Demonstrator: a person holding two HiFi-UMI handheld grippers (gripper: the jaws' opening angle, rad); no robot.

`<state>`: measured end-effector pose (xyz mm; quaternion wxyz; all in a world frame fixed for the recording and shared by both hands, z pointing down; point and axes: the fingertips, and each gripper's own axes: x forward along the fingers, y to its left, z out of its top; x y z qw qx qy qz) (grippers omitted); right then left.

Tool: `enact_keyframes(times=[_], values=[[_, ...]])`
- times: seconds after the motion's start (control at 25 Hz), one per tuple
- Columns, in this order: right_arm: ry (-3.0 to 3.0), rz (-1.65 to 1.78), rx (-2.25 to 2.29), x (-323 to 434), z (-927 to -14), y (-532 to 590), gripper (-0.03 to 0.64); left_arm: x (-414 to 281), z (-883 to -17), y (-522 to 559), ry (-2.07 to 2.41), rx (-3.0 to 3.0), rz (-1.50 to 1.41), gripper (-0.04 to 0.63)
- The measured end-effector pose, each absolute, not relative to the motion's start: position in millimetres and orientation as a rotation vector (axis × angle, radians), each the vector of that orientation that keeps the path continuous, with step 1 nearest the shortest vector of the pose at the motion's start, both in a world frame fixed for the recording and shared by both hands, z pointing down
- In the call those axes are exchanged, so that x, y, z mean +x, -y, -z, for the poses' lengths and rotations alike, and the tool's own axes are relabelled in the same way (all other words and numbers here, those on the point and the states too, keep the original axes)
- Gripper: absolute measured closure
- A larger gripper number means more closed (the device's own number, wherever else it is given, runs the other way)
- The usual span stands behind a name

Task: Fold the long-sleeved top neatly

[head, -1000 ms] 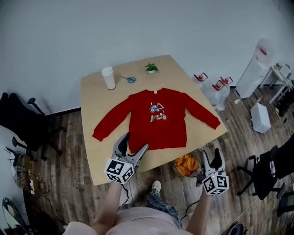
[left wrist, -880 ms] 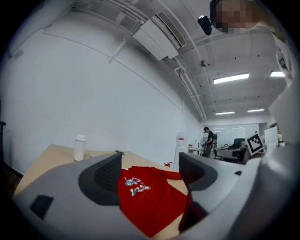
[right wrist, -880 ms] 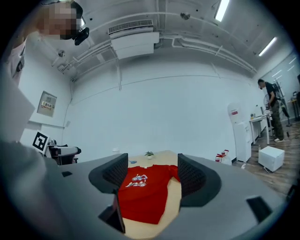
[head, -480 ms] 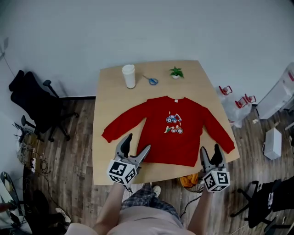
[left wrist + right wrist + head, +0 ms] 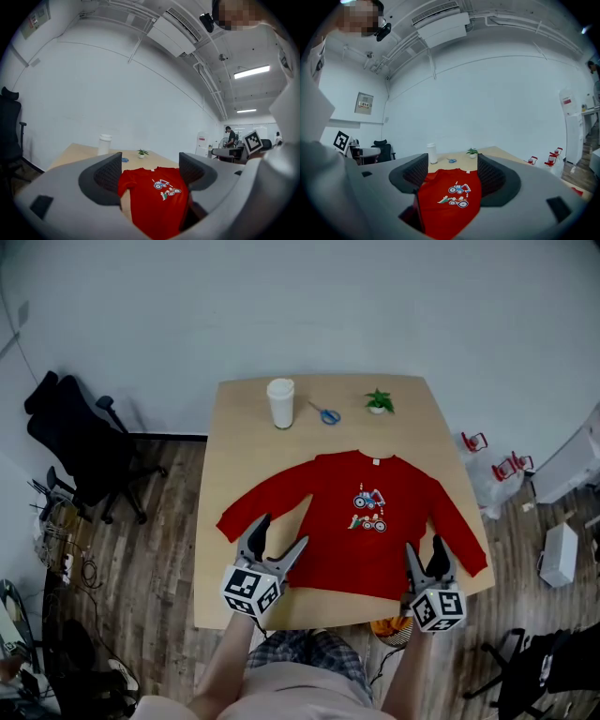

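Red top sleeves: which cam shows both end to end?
Head view: the red top lies flat on the table with both sleeves spread out, cuff to cuff. The left and right gripper views each show only its body and print between open jaws; the jaws cover most of the sleeves.

Grey left gripper (image 5: 281,532), right gripper (image 5: 425,547), plaid shorts (image 5: 300,651)

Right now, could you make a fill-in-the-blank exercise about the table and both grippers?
The long-sleeved top spread flat on the table is ___ in colour.
Between the white cup and the small plant lie the blue ___.
The left gripper and the right gripper both have their jaws ___, holding nothing.
Missing words: red; scissors; open.
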<state>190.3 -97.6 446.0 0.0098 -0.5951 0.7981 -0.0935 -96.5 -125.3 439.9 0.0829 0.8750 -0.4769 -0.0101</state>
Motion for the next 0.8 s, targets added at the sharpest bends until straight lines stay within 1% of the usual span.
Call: enact_keyframes(times=[0.44, 0.8], values=[[-2.614, 0.319, -1.723, 162.0, -443.3, 149.0, 0.304, -131.2, -451.7, 144.4, 1.606, 2.468, -0.006, 0.229], [-2.832, 0.312, -1.45, 77.8, -445.9, 207.8, 0.305, -192.7, -467.3, 147.8, 1.823, 2.264, -0.034, 0.23]])
